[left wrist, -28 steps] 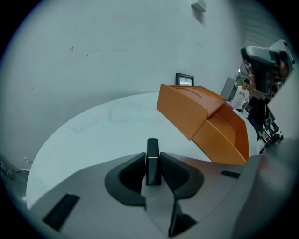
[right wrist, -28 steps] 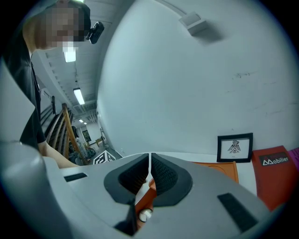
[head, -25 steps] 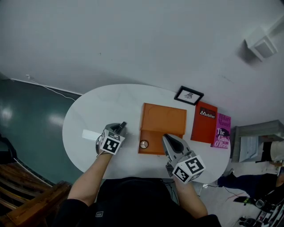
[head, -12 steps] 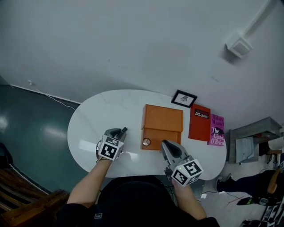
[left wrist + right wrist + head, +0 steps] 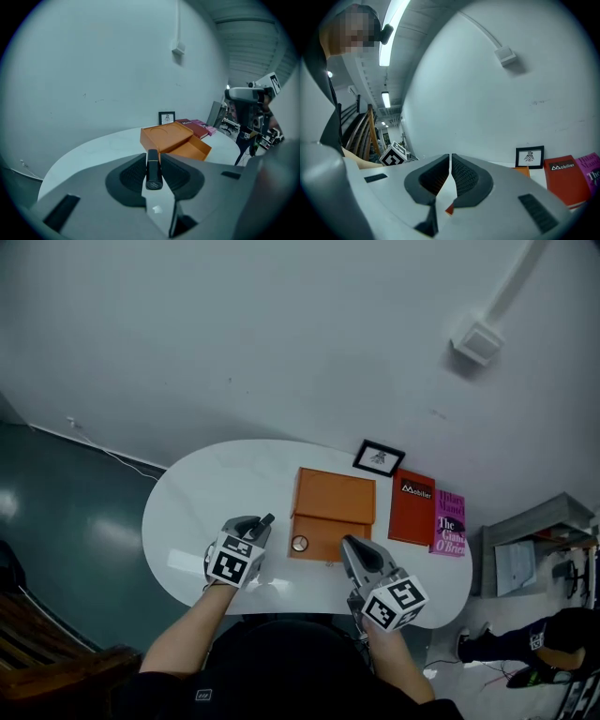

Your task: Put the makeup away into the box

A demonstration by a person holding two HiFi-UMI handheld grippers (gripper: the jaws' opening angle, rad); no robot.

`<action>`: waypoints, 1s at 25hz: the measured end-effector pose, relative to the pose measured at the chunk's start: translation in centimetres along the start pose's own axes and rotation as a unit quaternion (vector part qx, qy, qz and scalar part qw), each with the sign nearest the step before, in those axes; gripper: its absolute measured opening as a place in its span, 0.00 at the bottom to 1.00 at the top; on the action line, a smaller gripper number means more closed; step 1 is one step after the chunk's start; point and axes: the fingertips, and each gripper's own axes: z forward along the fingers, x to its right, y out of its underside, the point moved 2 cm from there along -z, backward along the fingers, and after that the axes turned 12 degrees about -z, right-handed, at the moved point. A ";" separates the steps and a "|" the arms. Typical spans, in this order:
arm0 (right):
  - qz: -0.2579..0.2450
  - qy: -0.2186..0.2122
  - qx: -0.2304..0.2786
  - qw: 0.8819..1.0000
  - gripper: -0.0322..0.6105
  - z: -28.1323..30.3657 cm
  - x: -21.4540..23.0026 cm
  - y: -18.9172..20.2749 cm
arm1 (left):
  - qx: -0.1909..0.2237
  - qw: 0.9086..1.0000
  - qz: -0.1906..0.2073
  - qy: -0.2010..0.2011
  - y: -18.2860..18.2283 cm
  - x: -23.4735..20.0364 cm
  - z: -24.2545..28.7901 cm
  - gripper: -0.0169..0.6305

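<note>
as the left claw (image 5: 152, 157) clamps it, the lipstick (image 5: 153, 170) lies lengthwise.

My left gripper (image 5: 255, 526) is out ahead of me on the left, jaws aimed forward and tilted down, and its marker cube (image 5: 232, 565) faces up at my head. Its pads (image 5: 134, 172) clamp a black lipstick tube (image 5: 153, 169) lengthwise, round end towards the gripper's camera. My right gripper (image 5: 350, 545) is held nearer level, well apart from the left, and its jaws are pressed together with nothing between them. My left forearm (image 5: 183, 638) and right forearm (image 5: 398, 671) both reach forward, bare below dark sleeves.
</note>
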 end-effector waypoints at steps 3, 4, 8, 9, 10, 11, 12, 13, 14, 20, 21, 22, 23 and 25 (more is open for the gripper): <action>0.000 -0.011 0.004 1.000 0.11 -1.4 2.0 0.1 | 0.004 1.000 -0.001 -0.005 -1.1 2.5 1.0 0.18; 0.000 -0.012 0.004 1.000 0.11 -2.2 3.0 0.3 | 0.005 1.000 -0.001 -0.006 -1.4 3.5 1.4 0.18; 0.013 -0.002 0.009 1.000 0.11 -5.6 7.5 1.4 | 0.014 1.000 0.004 -0.010 -2.7 7.6 3.1 0.18; 0.021 0.001 0.010 1.000 0.11 -6.6 8.7 1.8 | 0.015 1.000 0.003 -0.011 -3.0 8.7 3.6 0.18; 0.028 0.002 0.009 1.000 0.11 -7.5 9.9 2.2 | 0.017 1.000 0.003 -0.012 -3.3 9.8 4.0 0.18; 0.034 0.002 0.009 0.999 0.11 -8.4 11.0 2.6 | 0.017 1.000 0.003 -0.013 -3.6 10.9 4.5 0.18; 0.036 0.002 0.010 0.999 0.11 -9.2 12.1 2.9 | 0.018 1.000 0.004 -0.013 -3.9 12.0 5.0 0.18; 0.038 0.002 0.010 0.999 0.11 -9.9 13.1 3.2 | 0.019 1.000 0.006 -0.014 -4.2 13.0 5.5 0.18; 0.040 0.001 0.009 0.999 0.11 -10.6 14.0 3.5 | 0.020 1.000 0.006 -0.014 -4.4 14.1 6.0 0.18; 0.051 -0.001 0.002 0.999 0.11 -13.3 17.3 5.0 | 0.018 1.000 0.008 -0.006 -5.1 18.7 7.9 0.18; 0.055 0.002 0.002 0.999 0.11 -13.6 17.5 5.2 | 0.015 1.000 0.010 -0.002 -5.0 19.2 8.2 0.18; 0.058 0.005 0.003 0.998 0.11 -13.8 17.6 5.4 | 0.011 1.000 0.013 0.003 -4.9 19.6 8.5 0.18; 0.062 0.010 0.003 0.998 0.11 -13.9 17.8 5.5 | 0.005 1.000 0.016 0.008 -4.7 20.0 8.8 0.18; 0.072 0.020 0.003 0.997 0.11 -14.0 17.9 5.8 | -0.009 1.000 0.023 0.018 -4.0 20.5 9.6 0.18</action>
